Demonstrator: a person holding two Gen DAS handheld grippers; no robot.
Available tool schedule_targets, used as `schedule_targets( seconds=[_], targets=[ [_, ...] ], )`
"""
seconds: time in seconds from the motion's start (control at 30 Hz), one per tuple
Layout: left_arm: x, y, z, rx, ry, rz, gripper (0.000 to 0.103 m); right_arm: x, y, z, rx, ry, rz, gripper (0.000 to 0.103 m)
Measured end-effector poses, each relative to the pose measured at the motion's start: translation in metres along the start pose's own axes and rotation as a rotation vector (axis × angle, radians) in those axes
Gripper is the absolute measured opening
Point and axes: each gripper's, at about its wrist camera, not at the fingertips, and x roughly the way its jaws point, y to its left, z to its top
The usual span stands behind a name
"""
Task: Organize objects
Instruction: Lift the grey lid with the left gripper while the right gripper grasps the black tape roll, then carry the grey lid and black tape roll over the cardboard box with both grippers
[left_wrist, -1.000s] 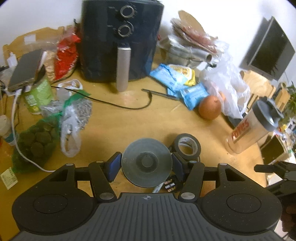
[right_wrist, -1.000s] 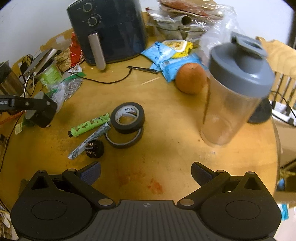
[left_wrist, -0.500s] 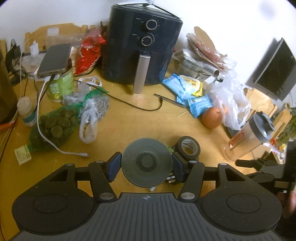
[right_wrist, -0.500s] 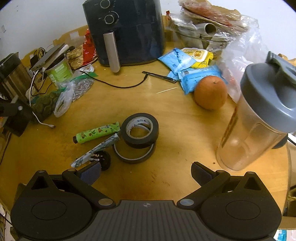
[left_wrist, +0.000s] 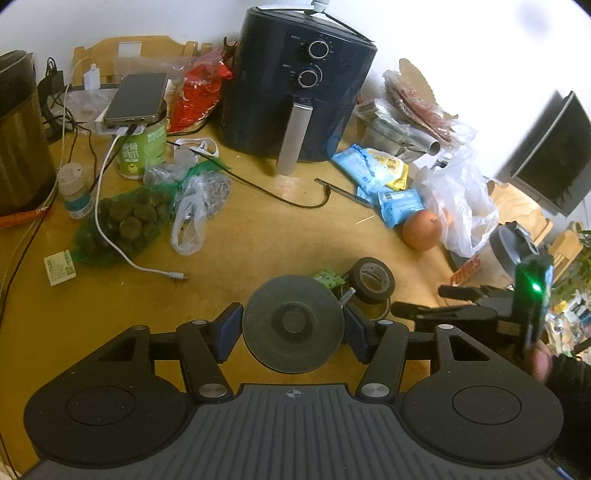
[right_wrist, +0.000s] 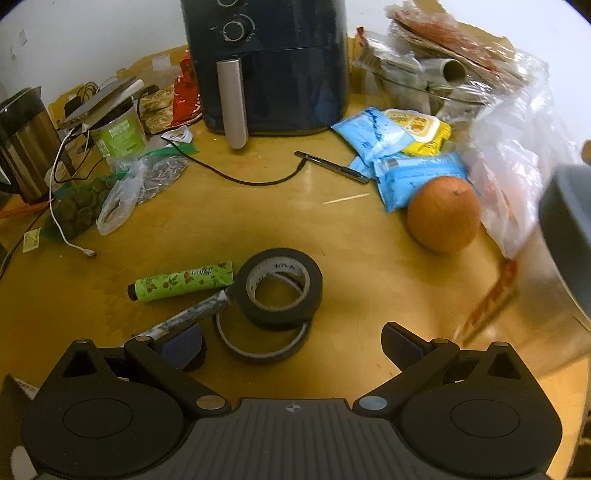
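Observation:
My left gripper (left_wrist: 293, 326) is shut on a dark grey round disc (left_wrist: 273, 347), held above the wooden table (left_wrist: 236, 251). Past the disc lie a black tape roll (left_wrist: 373, 280) and the tip of a green tube (left_wrist: 327, 277). In the right wrist view my right gripper (right_wrist: 291, 343) stands open and low over the table with nothing between its fingers. Just ahead of it the black tape roll (right_wrist: 279, 288) rests on a thin tape ring (right_wrist: 258, 350). The green tube (right_wrist: 181, 282) and a silvery tube (right_wrist: 184, 319) lie to their left. The right gripper (left_wrist: 443, 306) also shows in the left wrist view.
A dark air fryer (right_wrist: 269, 66) stands at the back with a black cable (right_wrist: 240, 179) in front. An orange (right_wrist: 443, 214), blue packets (right_wrist: 417, 175) and a plastic bag (right_wrist: 517, 155) crowd the right. A shaker bottle (right_wrist: 565, 236) looms at the right edge. Bags, a can and a phone fill the left.
The left gripper, still holding the disc, has drawn back and rolled, so more of the table's left side shows. The right gripper has shifted left toward the tape rolls; the shaker has slid to the frame's edge.

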Motion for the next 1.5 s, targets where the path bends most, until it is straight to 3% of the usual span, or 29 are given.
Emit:
schedule_targets(
  seconds=[0.27,0.5,0.83,0.87,0.9,1.5],
  targets=[
    [-0.006,0.005,-0.005,-0.033,-0.008,0.016,0.057,0.024,0.009,0.012,-0.031,-0.02,0.017,0.102],
    [-0.014,0.011,-0.006,-0.054,-0.026,0.031,0.057,0.044,0.01,0.027,-0.024,-0.018,-0.002,0.095],
    [-0.022,0.026,-0.012,-0.101,-0.037,0.059,0.057,0.073,0.014,0.028,-0.042,0.038,-0.013,0.09],
    [-0.022,0.027,-0.013,-0.103,-0.038,0.06,0.057,0.074,0.013,0.028,-0.033,0.038,-0.012,0.088],
    [-0.023,0.027,-0.013,-0.105,-0.038,0.061,0.057,0.075,0.013,0.029,-0.031,0.043,-0.018,0.076],
    [-0.022,0.012,-0.018,-0.061,-0.035,0.038,0.057,0.035,0.004,0.028,0.011,0.0,-0.006,0.075]
  ],
)
